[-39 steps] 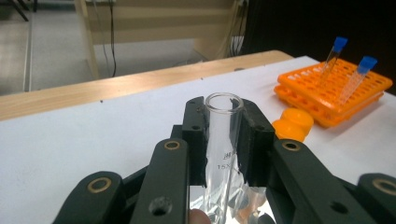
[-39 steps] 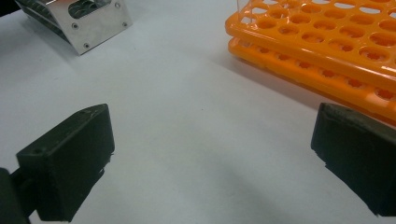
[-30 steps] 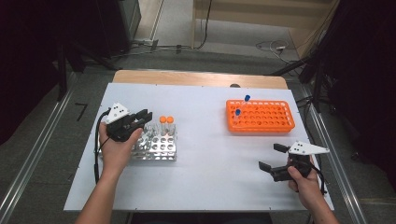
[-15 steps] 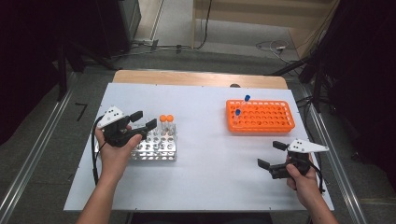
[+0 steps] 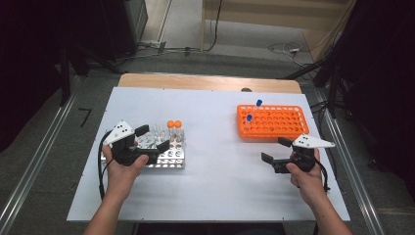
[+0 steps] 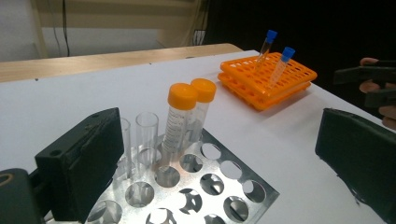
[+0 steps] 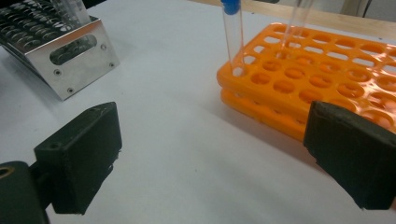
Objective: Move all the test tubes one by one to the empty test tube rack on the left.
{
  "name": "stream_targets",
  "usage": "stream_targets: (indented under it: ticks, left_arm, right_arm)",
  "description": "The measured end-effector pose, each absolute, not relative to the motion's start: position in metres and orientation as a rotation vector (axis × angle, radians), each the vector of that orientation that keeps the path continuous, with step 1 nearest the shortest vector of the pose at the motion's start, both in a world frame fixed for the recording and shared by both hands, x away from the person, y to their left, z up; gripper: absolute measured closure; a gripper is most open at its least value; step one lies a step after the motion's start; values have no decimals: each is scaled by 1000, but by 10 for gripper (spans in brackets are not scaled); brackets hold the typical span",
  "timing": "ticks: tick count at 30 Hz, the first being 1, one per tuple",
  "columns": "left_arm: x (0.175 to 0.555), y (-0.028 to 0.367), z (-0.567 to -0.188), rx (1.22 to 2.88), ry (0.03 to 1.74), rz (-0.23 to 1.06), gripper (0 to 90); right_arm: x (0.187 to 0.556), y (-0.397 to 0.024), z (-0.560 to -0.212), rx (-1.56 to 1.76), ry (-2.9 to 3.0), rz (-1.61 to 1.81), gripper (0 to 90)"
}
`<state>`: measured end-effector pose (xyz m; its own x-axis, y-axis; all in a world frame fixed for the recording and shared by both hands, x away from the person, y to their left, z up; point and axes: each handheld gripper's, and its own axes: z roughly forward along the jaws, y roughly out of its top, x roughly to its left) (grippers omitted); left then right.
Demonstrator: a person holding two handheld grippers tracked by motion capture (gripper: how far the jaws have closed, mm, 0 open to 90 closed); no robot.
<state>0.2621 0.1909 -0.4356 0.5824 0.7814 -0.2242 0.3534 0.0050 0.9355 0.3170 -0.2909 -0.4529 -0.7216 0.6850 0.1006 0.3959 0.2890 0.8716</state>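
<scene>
My left gripper (image 5: 152,138) hovers over the near left part of the metal tube rack (image 5: 169,160); its jaws have just been opening and now stand wide, nothing pressed between them. In the left gripper view (image 6: 219,140) two orange-capped tubes (image 6: 182,95) and some clear uncapped tubes (image 6: 147,135) stand in the rack (image 6: 243,186) just ahead. The orange rack (image 5: 288,128) at the right holds two blue-capped tubes (image 5: 249,118). My right gripper (image 5: 275,149) is open and empty over the table, just in front of that rack (image 7: 280,93), with one blue-capped tube (image 7: 232,28) ahead.
The white tabletop (image 5: 220,166) lies between the two racks. A wooden strip (image 5: 205,82) runs along the table's far edge. Metal rails (image 5: 342,147) flank the table, with dark equipment and cables on the floor beyond.
My left gripper's jaws went from shut to wide open, and it drew back toward the near edge of the metal rack. My right gripper moved slightly forward toward the orange rack.
</scene>
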Motion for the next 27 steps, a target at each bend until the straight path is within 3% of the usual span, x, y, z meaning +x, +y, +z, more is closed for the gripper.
stream_targets:
  ticks: [15, 27]
  left_arm:
    - [251, 181, -431, 1598, 937, 423, 0]
    - [249, 175, -428, 1598, 916, 423, 0]
  right_arm:
    - [367, -243, -462, 1058, 2199, 1298, 413]
    - [388, -226, -472, 1087, 2180, 1229, 640]
